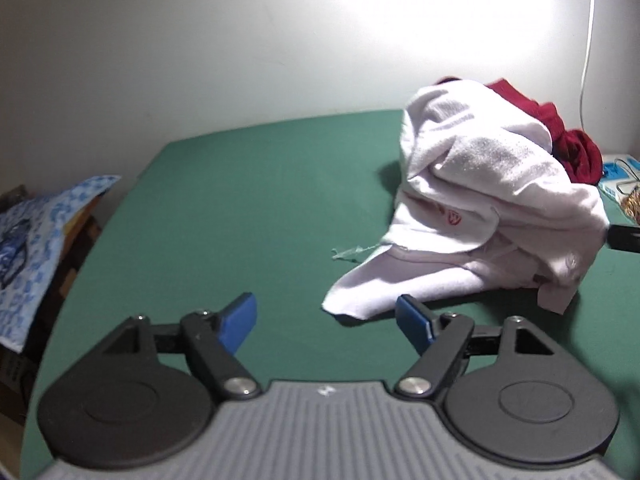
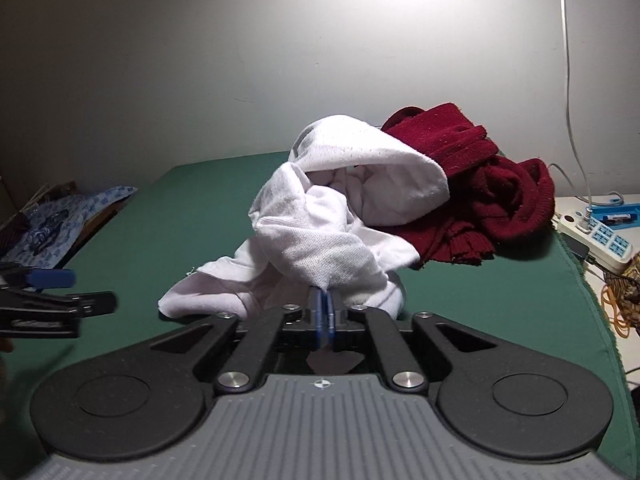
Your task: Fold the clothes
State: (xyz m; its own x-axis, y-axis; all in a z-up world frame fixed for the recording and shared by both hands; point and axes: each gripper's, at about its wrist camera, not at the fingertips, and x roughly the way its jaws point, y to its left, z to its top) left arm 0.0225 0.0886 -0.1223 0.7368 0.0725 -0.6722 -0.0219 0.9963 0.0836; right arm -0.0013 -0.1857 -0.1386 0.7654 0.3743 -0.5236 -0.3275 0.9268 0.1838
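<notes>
A crumpled white shirt (image 1: 480, 196) lies in a heap on the green table cover (image 1: 248, 208), with a dark red knitted garment (image 1: 568, 140) behind it. My left gripper (image 1: 326, 320) is open, its blue pads just in front of the shirt's near corner, nothing between them. In the right wrist view the white shirt (image 2: 320, 224) rises from my right gripper (image 2: 323, 300), which is shut on a bunch of its fabric. The red garment (image 2: 476, 176) sits behind and to the right. The left gripper (image 2: 52, 292) shows at the left edge, beside the shirt.
A blue patterned cloth (image 1: 28, 232) lies beyond the table's left edge. A white power strip (image 2: 596, 240) with cables, a blue tray (image 2: 616, 214) and rubber bands (image 2: 618, 308) sit off the right edge. A white wall rises behind the table.
</notes>
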